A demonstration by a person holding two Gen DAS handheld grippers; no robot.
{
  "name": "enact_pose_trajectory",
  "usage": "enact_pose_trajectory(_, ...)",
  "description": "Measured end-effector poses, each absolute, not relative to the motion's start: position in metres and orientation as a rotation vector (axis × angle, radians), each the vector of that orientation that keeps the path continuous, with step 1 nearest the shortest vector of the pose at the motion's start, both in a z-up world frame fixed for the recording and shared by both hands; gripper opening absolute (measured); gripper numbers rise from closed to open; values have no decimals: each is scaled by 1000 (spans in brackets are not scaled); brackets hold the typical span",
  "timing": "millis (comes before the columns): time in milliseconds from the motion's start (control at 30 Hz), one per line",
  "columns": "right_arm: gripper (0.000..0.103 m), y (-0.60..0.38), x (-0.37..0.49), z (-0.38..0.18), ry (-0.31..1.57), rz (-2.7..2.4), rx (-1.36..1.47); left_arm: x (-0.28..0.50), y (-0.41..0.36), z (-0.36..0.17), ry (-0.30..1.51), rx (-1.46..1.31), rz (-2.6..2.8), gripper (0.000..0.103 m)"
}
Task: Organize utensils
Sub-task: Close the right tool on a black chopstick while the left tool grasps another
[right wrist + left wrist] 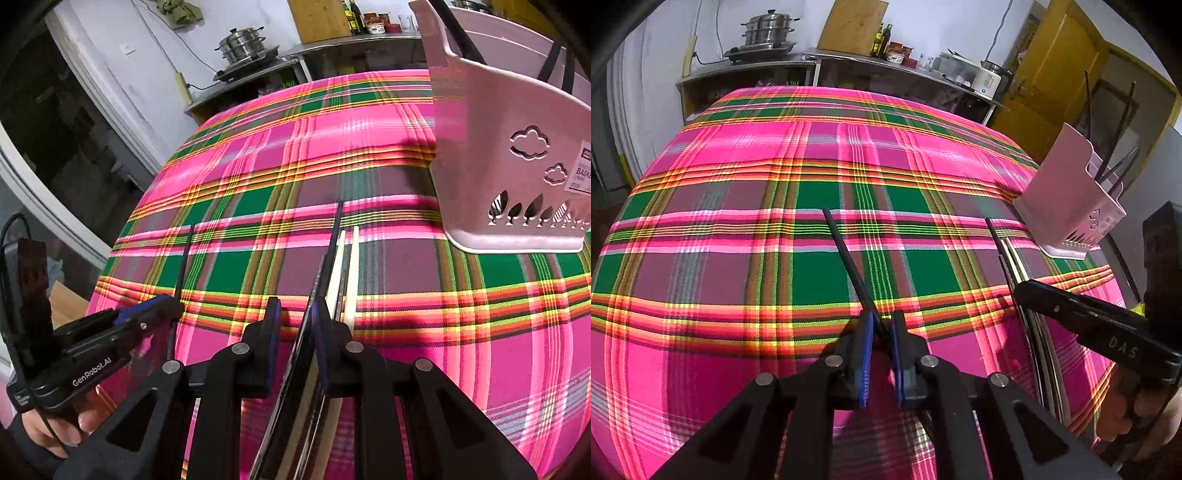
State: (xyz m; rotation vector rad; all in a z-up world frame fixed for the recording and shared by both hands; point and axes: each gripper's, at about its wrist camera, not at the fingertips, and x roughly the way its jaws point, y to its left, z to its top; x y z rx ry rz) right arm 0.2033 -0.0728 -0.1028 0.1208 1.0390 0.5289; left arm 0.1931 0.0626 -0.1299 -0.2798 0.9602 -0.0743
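While the left gripper [882,332] pinches one black chopstick [846,254], the part-open right gripper [295,317] should centre over the near bundle of chopsticks [343,266] before squeezing.

the left gripper [882,325] at bottom centre has its jaws clamped on a black chopstick [846,254] angled toward upper left over the plaid tabletop [738,221]; a pink basket [1067,206] stands at right.

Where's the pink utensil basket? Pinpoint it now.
The pink utensil basket stands on the plaid tablecloth at the right in both views, just beyond the chopsticks lying there.
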Motion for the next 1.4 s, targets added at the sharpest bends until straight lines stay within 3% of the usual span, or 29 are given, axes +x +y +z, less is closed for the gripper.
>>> enact_pose_trajectory(267,10,-78,205,-103,1044,513,124,200,64,-131,968,-304,-75,9)
enact_pose_trajectory(1400,7,-79,222,-107,1060,428,144,207,63,-132,959,-296,-80,10)
